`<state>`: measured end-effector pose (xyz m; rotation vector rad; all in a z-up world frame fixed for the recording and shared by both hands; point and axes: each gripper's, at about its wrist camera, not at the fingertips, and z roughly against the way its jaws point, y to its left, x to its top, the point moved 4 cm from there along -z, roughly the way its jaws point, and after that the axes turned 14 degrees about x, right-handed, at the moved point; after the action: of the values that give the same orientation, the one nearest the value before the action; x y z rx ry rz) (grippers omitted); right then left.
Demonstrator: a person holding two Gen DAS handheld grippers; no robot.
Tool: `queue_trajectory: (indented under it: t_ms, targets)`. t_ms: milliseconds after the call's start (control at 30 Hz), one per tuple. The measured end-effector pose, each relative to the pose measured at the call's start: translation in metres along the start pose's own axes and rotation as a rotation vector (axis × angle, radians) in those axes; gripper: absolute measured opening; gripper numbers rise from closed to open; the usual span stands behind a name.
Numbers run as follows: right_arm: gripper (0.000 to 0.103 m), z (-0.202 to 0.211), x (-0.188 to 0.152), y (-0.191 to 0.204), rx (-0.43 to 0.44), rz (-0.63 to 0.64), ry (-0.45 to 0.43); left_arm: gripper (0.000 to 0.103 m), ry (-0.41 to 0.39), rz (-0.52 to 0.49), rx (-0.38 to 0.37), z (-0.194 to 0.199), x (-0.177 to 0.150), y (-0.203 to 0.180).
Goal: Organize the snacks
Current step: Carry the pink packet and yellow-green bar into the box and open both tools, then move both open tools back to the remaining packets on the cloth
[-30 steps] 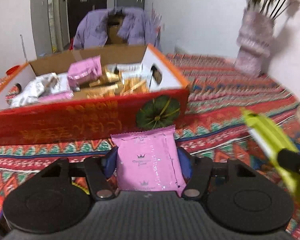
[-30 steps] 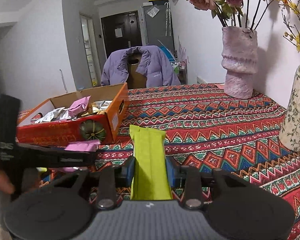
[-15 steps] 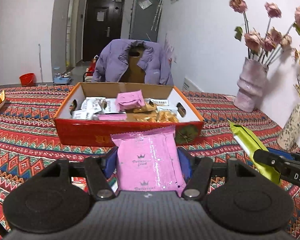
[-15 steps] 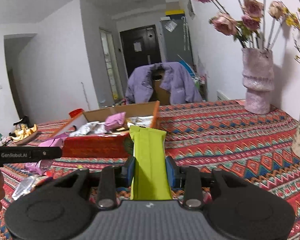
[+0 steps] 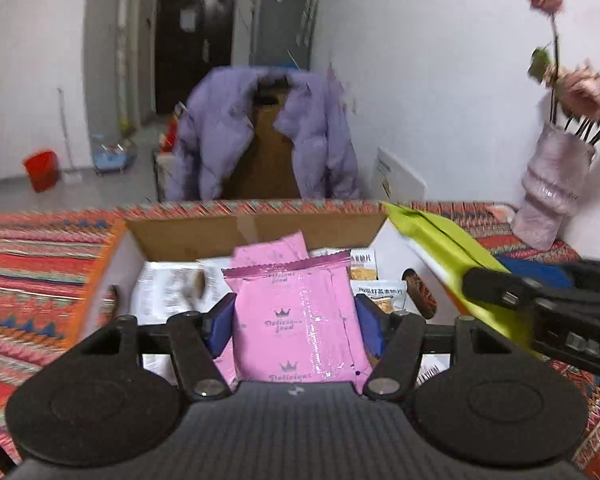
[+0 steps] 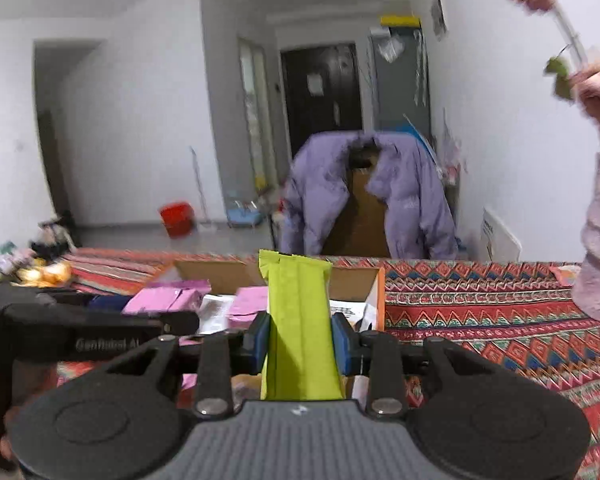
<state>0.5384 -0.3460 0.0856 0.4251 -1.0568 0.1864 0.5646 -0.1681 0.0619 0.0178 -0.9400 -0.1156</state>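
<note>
My left gripper point(image 5: 296, 322) is shut on a pink snack packet point(image 5: 300, 320) and holds it over the open orange cardboard box point(image 5: 100, 280). The box holds another pink packet point(image 5: 272, 248), white packets point(image 5: 168, 292) and other snacks. My right gripper point(image 6: 300, 344) is shut on a lime-green snack packet point(image 6: 300, 320) above the box's right part point(image 6: 374, 300). The green packet also shows in the left wrist view point(image 5: 444, 248), over the box's right wall. The left gripper's body shows in the right wrist view point(image 6: 80, 332).
The table has a red patterned cloth point(image 6: 480, 312). A pink vase with flowers point(image 5: 552, 192) stands at the right by the wall. A chair with a purple jacket point(image 5: 260, 136) stands behind the table. Loose packets point(image 6: 44, 272) lie at the far left.
Both grippers have moved forward and up over the box with their packets. The box now lies directly below the fingers.
</note>
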Motion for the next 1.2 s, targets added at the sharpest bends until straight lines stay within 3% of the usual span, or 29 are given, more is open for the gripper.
queue_trajectory:
  t_ms: [233, 300, 467, 667, 800, 833, 933, 1033, 1200]
  targets:
    - [0.033, -0.088, 0.001, -0.03, -0.122, 0.004, 0.113, 0.065, 0.105, -0.051, 0.01, -0.065, -0.021, -0.012]
    - [0.033, -0.105, -0.001, -0.036, -0.156, 0.014, 0.142, 0.08, 0.13, -0.047, 0.0, -0.072, -0.027, -0.01]
    - [0.045, -0.109, 0.002, -0.039, -0.158, 0.015, 0.129, 0.088, 0.098, -0.048, -0.015, -0.063, -0.02, 0.003]
    - [0.053, -0.076, 0.01, -0.031, -0.099, -0.011, 0.088, 0.089, 0.046, -0.022, 0.009, -0.032, -0.001, 0.024]
    - [0.075, -0.035, 0.011, -0.018, -0.013, -0.013, 0.058, 0.089, -0.016, -0.019, 0.028, 0.009, 0.002, 0.049]
    - [0.075, -0.022, 0.01, -0.013, -0.001, -0.008, 0.052, 0.09, -0.03, -0.02, 0.032, 0.02, 0.0, 0.056]
    - [0.077, 0.02, 0.006, 0.001, 0.009, 0.014, 0.012, 0.096, -0.08, -0.032, 0.05, 0.059, -0.012, 0.079]
    - [0.088, 0.063, -0.002, 0.018, 0.027, 0.026, -0.032, 0.096, -0.145, -0.017, 0.1, 0.103, -0.031, 0.105]
    - [0.093, 0.123, -0.033, 0.053, 0.059, 0.054, -0.082, 0.1, -0.214, 0.029, 0.131, 0.171, -0.071, 0.13]
